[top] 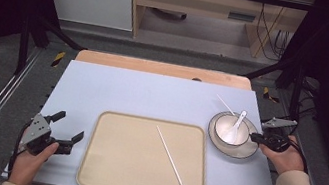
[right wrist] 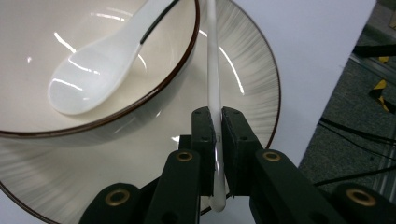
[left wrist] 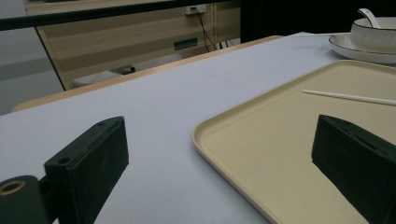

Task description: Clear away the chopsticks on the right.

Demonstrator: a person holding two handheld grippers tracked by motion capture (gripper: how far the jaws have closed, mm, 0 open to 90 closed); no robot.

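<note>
The right hand-held gripper (right wrist: 216,126) sat at the right edge of the desk (top: 152,95), just beside the plate (top: 215,139), with the person's right hand (top: 286,156) wrapped around its body and the beige-sleeved forearm running in from the lower right corner of the high view; the gripper pointed leftward across the desk toward the bowl (top: 224,125), roughly level. In the right gripper view its two black jaws stood clenched on a thin white chopstick (right wrist: 214,84), the pads pressing on it from either side near its lower end; the stick ran away from the jaws, over the striped rim of the plate (right wrist: 261,93) and along the dark-edged rim of the bowl (right wrist: 28,112); a white spoon (right wrist: 93,70) lay inside the bowl with its handle leaning on the rim.

The left hand-held gripper (top: 65,129) rested at the left front of the desk, held from below by the left hand (top: 31,161), angled toward the right and slightly away from the person; its jaws stood released and wide apart, nothing between them; in the left gripper view they framed bare desk and the near corner of the tan tray (left wrist: 224,149).

A second white chopstick (top: 171,160) lay diagonally on the tray (top: 105,163), well apart from both grippers.
</note>
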